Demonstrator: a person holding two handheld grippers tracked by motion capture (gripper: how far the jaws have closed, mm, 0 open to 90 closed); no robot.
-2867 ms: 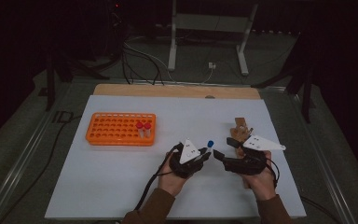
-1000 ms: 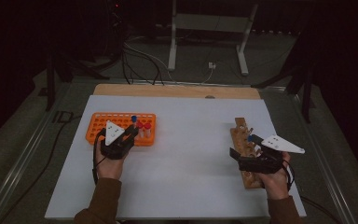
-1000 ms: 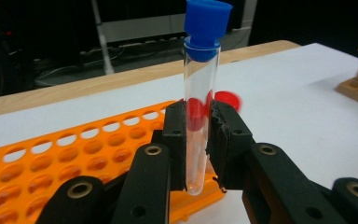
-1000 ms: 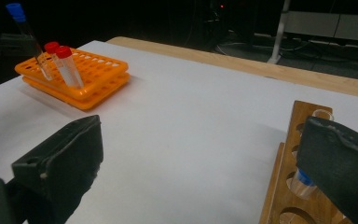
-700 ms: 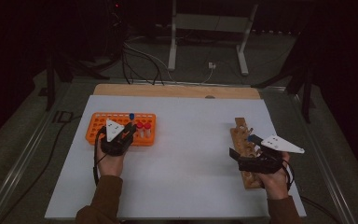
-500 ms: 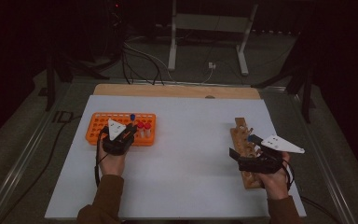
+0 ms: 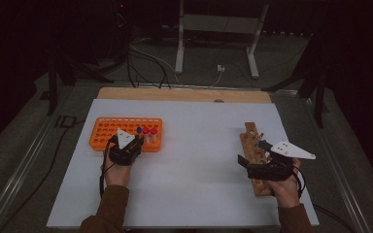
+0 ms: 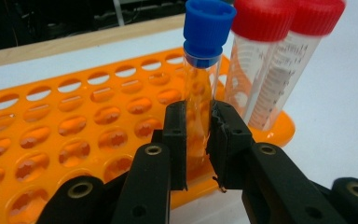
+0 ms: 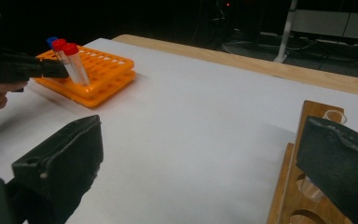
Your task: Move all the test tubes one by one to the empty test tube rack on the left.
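White sheeting (image 7: 194,194) is covering the table in a dark room. Two racks are sitting on it — one orange rack (image 7: 108,131), one wooden rack (image 7: 252,145) — with three capped tubes: one blue-capped tube (image 8: 200,70), two red-capped tubes (image 8: 265,65). Left gripper (image 8: 198,135) is clamping the blue-capped tube, now lowered into the orange rack from above it; right gripper (image 9: 200,163) is gaping empty.

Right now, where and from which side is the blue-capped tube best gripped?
On its clear wall below the blue cap, from the rack's near edge, as the left gripper holds it. The blue-capped tube stands upright in the orange rack; red-capped tubes crowd one side, so only the near side is free.
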